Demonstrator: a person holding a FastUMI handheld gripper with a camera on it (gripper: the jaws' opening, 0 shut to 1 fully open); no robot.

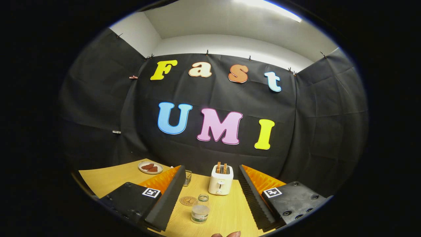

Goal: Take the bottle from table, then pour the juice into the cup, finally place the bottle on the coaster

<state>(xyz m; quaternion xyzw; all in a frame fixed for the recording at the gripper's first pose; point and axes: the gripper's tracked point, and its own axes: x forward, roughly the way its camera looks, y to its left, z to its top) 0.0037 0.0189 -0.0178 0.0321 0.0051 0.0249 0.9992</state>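
Two fingers spread wide is what the tongs (210,197) are showing right now, holding nothing at all. Between them and a bit ahead sits the bottle (200,213), upright on the table (227,210), so its long axis runs straight up and the fingers would close on its sides. It sits slightly nearer the left finger than the right, so my guess is the next move wants a small shift left plus a push forward and down before any squeeze. Just past the bottle is the cup (203,197), a small clear glass, and beside that, toward the left finger, lies the coaster (188,200), flat and round. Further ahead stands a toaster (220,179) with two slices poking out, and there's a plate (150,167) off beyond the left finger. Tongs look held fairly high, angled well above the table. A fingertip or two of a hand (227,234) peeks in close underneath.
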